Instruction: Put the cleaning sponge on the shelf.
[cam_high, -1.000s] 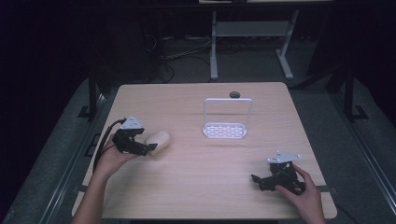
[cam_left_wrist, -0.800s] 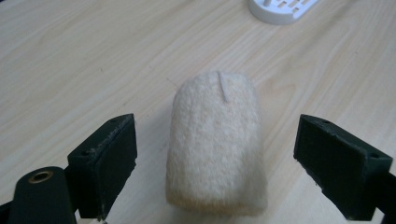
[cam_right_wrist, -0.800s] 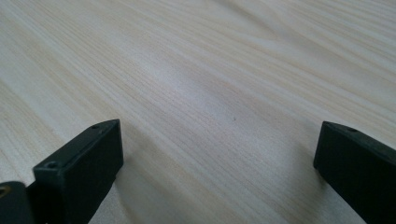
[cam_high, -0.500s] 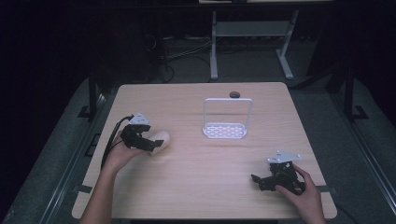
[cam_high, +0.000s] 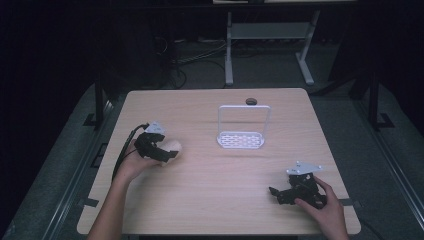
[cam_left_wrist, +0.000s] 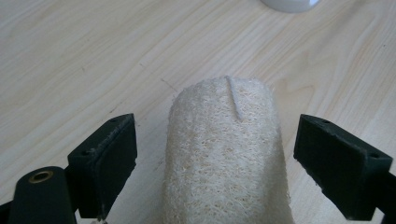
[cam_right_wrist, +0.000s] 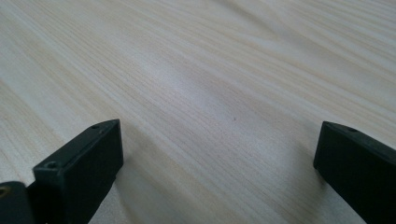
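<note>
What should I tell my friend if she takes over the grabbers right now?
Left gripper: jaws open, one on each side of the loofah sponge, not squeezing it yet.
Right gripper: jaws open, nothing between them, resting low at the table's near right corner.
Things: the sponge lies on the table's left side; a white wire rack stands near the middle, toward the far edge.
Done: left gripper lined up around the sponge.
Left: probably shut the jaws on the sponge and lift it.
</note>
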